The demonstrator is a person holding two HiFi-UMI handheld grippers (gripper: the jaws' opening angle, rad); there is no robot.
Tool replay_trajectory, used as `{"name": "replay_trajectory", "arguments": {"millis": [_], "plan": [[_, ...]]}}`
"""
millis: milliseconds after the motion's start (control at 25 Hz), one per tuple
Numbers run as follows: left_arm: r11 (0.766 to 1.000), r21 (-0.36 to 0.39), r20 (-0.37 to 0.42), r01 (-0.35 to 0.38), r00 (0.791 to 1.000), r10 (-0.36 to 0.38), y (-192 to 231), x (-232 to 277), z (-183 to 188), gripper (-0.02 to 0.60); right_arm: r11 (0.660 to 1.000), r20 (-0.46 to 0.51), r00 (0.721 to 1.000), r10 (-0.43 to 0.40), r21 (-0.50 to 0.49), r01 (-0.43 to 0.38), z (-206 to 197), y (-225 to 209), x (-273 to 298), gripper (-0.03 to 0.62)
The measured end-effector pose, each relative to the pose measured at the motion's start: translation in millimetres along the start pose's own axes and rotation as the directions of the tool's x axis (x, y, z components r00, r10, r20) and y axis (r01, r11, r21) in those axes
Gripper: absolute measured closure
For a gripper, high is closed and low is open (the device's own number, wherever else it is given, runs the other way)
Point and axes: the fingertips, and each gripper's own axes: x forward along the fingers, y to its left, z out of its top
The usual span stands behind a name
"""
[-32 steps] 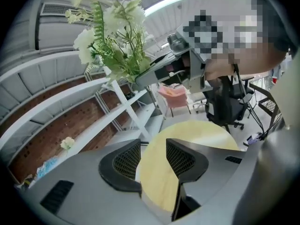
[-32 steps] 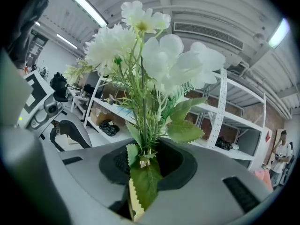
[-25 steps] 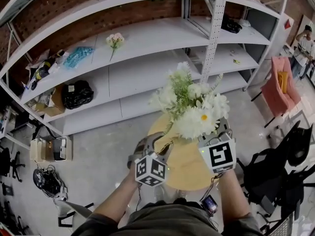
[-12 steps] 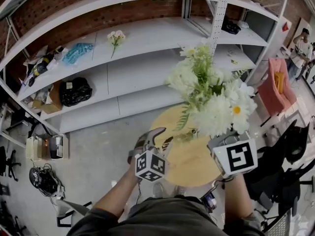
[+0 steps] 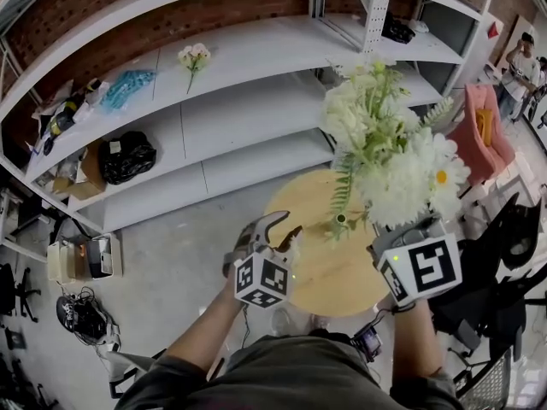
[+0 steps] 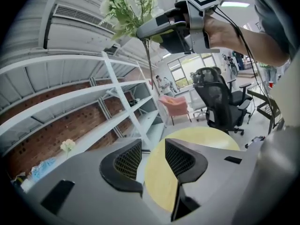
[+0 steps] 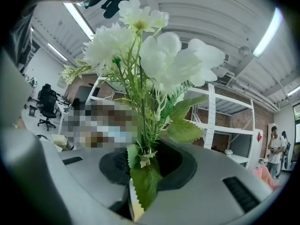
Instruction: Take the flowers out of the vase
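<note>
R gripper (image 7: 145,161) is clamped narrow on the stems of the white flower bunch (image 5: 389,156). It holds the bunch upright, blooms above the jaws and stem ends hanging free, well above the round wood table (image 5: 312,272). L gripper (image 6: 152,161) sits lower by the table's near-left edge, jaws wide but just closed a little, w/ nothing between them except tabletop behind. No vase can be made out in any of the 3 views, so prob flowers are already out; set-down spot lies below-left of R gripper.

White flowers (image 5: 402,173) with green leaves — pale yellow table (image 5: 312,272), red-brown brick wall (image 5: 171,20), grey-white shelves (image 5: 239,118).
</note>
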Motion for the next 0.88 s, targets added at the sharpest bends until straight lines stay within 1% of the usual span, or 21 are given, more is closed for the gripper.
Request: {"name": "replay_trajectory", "arguments": {"millis": [360, 880], "plan": [[1.0, -0.008, 0.002, 0.015, 1.0, -0.015, 5.7, 13.3, -0.1, 0.425, 0.999, -0.057, 0.998, 0.002, 0.044, 0.0, -35.2, -7.0, 14.3, 0.508], [1.0, 0.006, -0.002, 0.014, 1.0, -0.014, 10.5, 23.2, 8.8, 0.426, 0.998, -0.074, 0.997, 0.01, 0.064, -0.005, -53.9, -15.3, 22.6, 0.514]]}}
